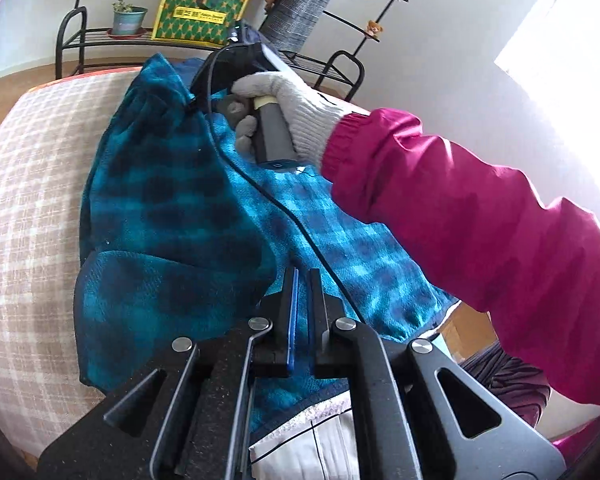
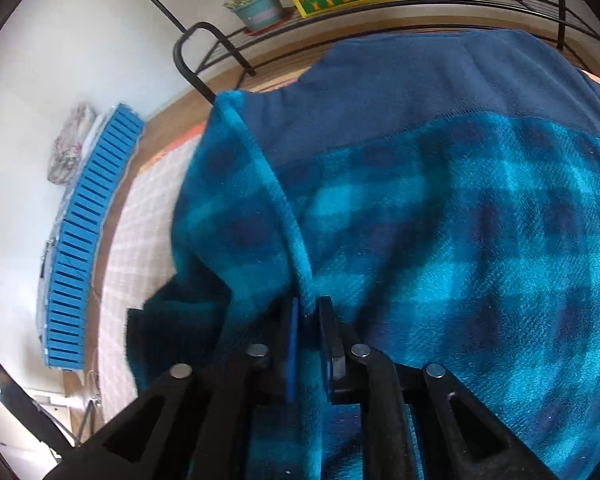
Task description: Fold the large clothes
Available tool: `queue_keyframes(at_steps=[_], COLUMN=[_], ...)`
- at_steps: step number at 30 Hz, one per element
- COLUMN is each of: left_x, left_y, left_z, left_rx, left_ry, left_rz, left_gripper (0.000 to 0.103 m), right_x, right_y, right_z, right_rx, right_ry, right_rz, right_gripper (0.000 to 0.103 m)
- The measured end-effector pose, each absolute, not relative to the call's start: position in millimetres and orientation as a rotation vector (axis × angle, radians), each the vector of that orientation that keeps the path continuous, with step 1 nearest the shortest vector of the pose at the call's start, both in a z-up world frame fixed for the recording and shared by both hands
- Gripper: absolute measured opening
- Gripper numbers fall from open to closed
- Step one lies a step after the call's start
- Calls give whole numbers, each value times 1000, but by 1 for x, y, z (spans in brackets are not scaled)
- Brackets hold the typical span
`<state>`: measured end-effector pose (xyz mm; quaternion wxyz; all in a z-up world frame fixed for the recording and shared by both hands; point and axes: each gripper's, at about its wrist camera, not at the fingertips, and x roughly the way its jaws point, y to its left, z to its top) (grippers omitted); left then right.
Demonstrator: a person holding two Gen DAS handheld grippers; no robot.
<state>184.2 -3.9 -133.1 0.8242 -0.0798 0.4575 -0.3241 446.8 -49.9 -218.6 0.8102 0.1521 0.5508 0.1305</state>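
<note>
Sprawling across the checked pink-and-cream table cover point(image 1: 24, 208), the fuzzy teal plaid garment point(image 1: 172, 216) lies bunched, black wire rack point(image 1: 100, 36) beyond. Right gripper point(image 2: 310, 312) pinches its rolled hem, gloved hand point(image 1: 284, 112) angled down; left gripper point(image 1: 302, 276) nearly closed, empty, above the fleece.

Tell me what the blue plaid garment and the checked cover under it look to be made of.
The blue plaid garment looks like thick fleece or plush: fuzzy matte nap, soft rolled edge, with a plain navy panel near the top. The checked cover looks like thin woven cloth, cotton perhaps: flat, matte, beige-and-white grid, no pile. Fibre content cannot be told from here.
</note>
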Motion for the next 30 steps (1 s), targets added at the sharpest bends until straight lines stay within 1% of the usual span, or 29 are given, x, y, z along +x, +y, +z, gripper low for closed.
queue_keyframes(at_steps=[1,2,3,6,9,12,16,17,18,19,21,25,26,27,28,29,30], left_x=[182,181,180,183,186,191,189,188,187,186,185,190,192,193,196,195,195], left_y=[-3,1,6,30,61,87,111,115,117,119,124,130,131,133,134,137,138], left_z=[-130,-128,-124,-118,-128,-146,-173,-179,-186,-192,-198,-189,-186,-182,-179,-174,-170], left_rx=[-166,-177,-198,-255,-295,-373,-381,-399,-423,-440,-454,-477,-484,-485,-482,-476,-473], left_ry=[963,954,944,918,917,990,1066,1088,1112,1131,1148,1120,1109,1097,1083,1070,1058], left_rz=[-692,-692,-689,-624,-504,-435,-374,-374,-382,-388,-379,-357,-352,-346,-339,-332,-324], left_gripper=[10,13,15,15,15,15,15,15,15,15,15,15,15,15,16,16,16], right_x=[445,442,439,424,415,419,432,435,436,438,435,447,448,451,450,447,442], right_y=[-48,-47,-44,-30,-4,29,59,64,67,71,75,96,102,108,112,115,118], right_z=[-215,-208,-200,-169,-142,-141,-162,-168,-172,-174,-172,-172,-175,-180,-183,-183,-181], right_rx=[301,264,223,135,60,-16,-118,-122,-117,-110,-129,-118,-113,-115,-128,-149,-162], right_ry=[1169,1156,1135,1050,995,1031,1092,1112,1128,1140,1117,1090,1096,1103,1108,1107,1096], right_rz=[268,243,225,268,388,449,402,397,404,418,430,441,432,430,428,412,405], right_gripper=[18,24,28,29,35,38,38,33,24,10,8,7,8,11,20,31,32])
